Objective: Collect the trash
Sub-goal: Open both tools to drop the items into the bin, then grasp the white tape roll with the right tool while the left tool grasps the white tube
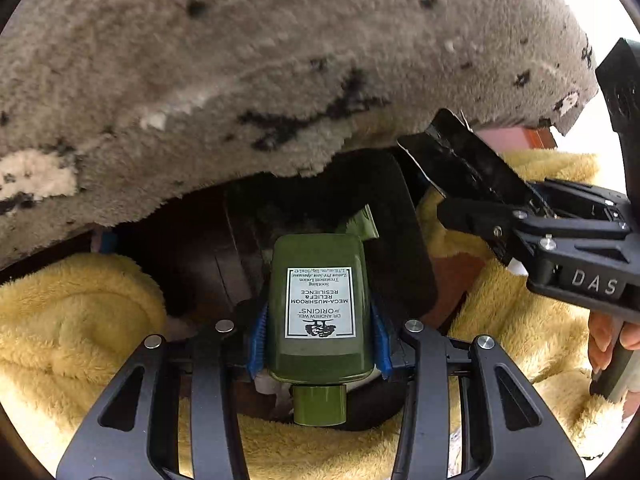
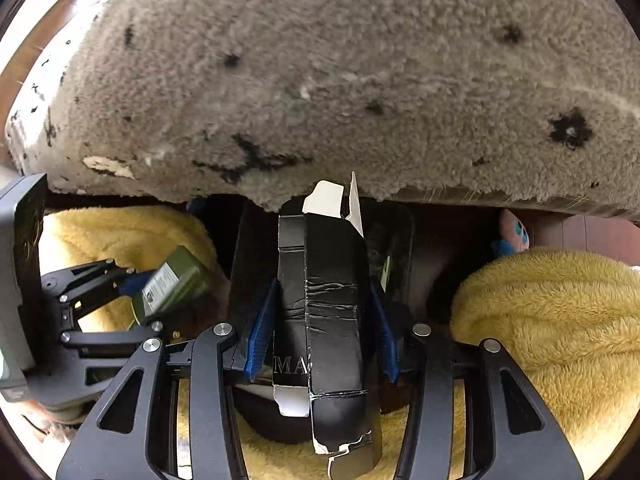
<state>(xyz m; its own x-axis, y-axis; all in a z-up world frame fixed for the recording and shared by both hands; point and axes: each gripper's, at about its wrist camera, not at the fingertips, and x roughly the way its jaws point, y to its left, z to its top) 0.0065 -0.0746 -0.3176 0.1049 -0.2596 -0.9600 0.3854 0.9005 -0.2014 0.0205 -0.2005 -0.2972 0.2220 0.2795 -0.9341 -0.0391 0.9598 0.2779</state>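
My left gripper (image 1: 318, 334) is shut on a green Origins lotion bottle (image 1: 320, 312), its cap toward the camera. The bottle also shows in the right wrist view (image 2: 172, 284), held by the left gripper (image 2: 132, 280) at the left. My right gripper (image 2: 320, 336) is shut on a flattened black cardboard box (image 2: 328, 320) with torn white edges. In the left wrist view the right gripper (image 1: 476, 216) holds that black box (image 1: 460, 156) at the right. Both are above a dark bin opening (image 1: 400, 240).
A grey shaggy rug (image 1: 240, 60) with black marks fills the upper part of both views (image 2: 340, 80). A yellow fleece blanket (image 1: 80, 320) lies around the dark bin (image 2: 540, 320). A pink and blue toy (image 2: 514, 236) lies at the rug's edge.
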